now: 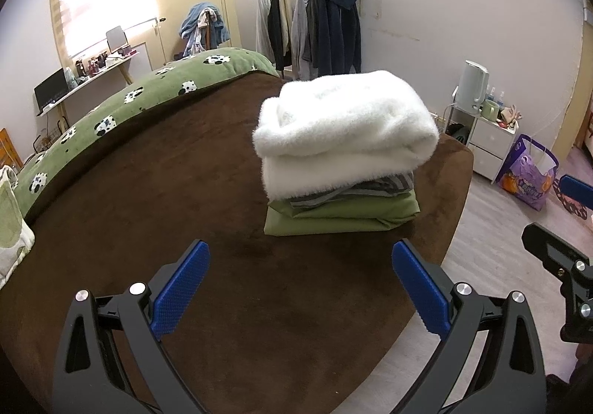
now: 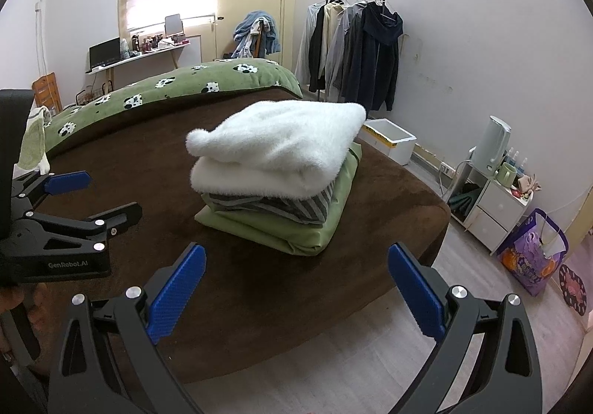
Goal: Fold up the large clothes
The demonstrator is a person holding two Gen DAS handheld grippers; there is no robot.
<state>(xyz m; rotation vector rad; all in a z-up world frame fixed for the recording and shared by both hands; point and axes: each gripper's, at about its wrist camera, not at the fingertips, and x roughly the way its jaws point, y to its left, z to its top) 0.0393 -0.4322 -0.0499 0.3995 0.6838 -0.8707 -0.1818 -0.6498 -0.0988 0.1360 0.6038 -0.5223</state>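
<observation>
A stack of folded clothes sits on the brown bed (image 1: 148, 191) near its far right corner. A fluffy white garment (image 1: 344, 128) lies on top, over a grey striped one (image 1: 355, 189) and a green one (image 1: 341, 217). The stack also shows in the right wrist view: white (image 2: 278, 151), striped (image 2: 274, 208), green (image 2: 274, 232). My left gripper (image 1: 300, 284) is open and empty, just short of the stack. My right gripper (image 2: 296, 284) is open and empty over the bed's (image 2: 259, 295) near edge. The left gripper (image 2: 78, 199) shows at the left of the right wrist view.
A green panda-print duvet (image 1: 148, 95) lies along the bed's far side. A clothes rack (image 2: 355, 50) with hanging jackets stands by the wall. A white box (image 2: 393, 139), a white nightstand (image 2: 489, 206) and a purple bag (image 2: 530, 254) stand on the floor at right.
</observation>
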